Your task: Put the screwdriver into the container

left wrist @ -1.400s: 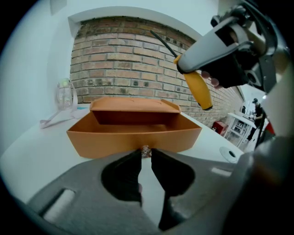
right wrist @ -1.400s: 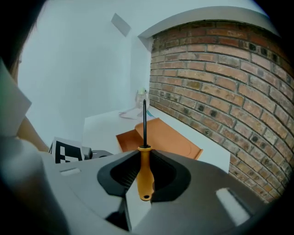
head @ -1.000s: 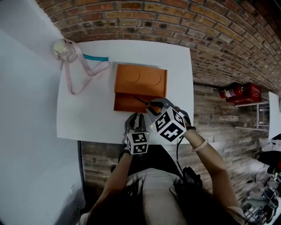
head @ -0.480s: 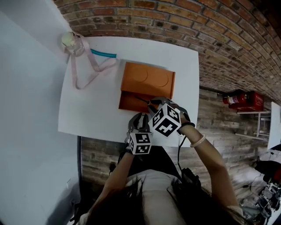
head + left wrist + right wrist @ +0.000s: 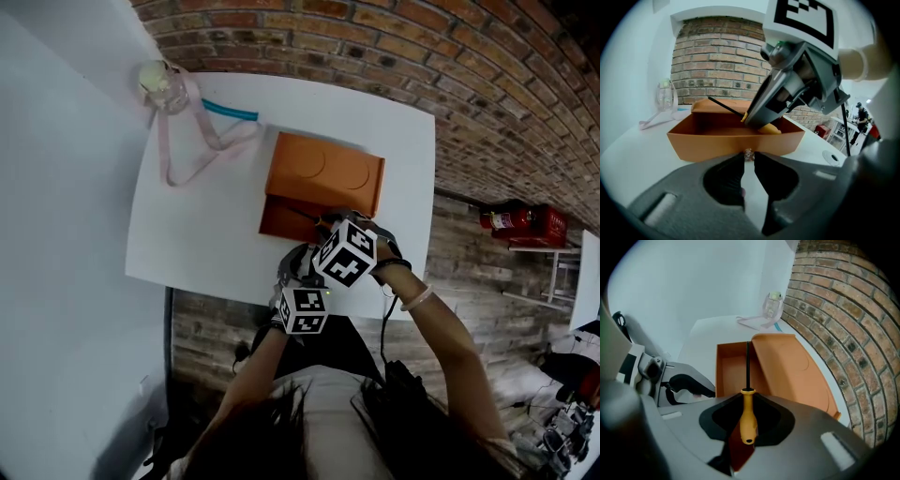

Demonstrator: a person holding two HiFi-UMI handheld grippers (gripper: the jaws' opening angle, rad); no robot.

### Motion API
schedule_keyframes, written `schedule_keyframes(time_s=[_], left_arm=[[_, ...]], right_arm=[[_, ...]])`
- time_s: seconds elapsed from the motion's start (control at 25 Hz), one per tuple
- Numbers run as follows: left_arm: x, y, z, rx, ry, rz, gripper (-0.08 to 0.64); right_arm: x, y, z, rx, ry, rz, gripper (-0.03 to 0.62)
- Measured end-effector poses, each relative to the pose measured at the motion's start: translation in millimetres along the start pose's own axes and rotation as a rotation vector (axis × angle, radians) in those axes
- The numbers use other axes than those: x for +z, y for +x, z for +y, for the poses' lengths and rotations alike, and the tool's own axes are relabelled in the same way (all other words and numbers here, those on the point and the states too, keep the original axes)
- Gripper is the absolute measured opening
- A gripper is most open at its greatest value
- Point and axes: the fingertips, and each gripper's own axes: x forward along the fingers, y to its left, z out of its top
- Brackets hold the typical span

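The left gripper is reaching low over the white surface, its jaws drawn nearly together and pinching a small shiny bit at their tips. Just beyond them an open orange container is sitting on the surface, its lid standing up behind it. The right gripper, its marker cube on top, is slanting down over the container's right half and holding a screwdriver, the yellow handle low inside and the black shaft pointing up and left. A clear jar and a pale ribbon are resting far left, before a brick wall.
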Motion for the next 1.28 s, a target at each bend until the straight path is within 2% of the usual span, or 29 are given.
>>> schedule_keyframes(time_s=[0.76,1.28], left_arm=[[0,0,0,0.010,0.005,0.002,0.066],[-1,0,-1,0.011,0.009,0.010,0.066]], right_arm=[[-13,29,1,0.023,0.045,0.099,0.077],[-6,29,4,0.080,0.114,0.087,0.077]])
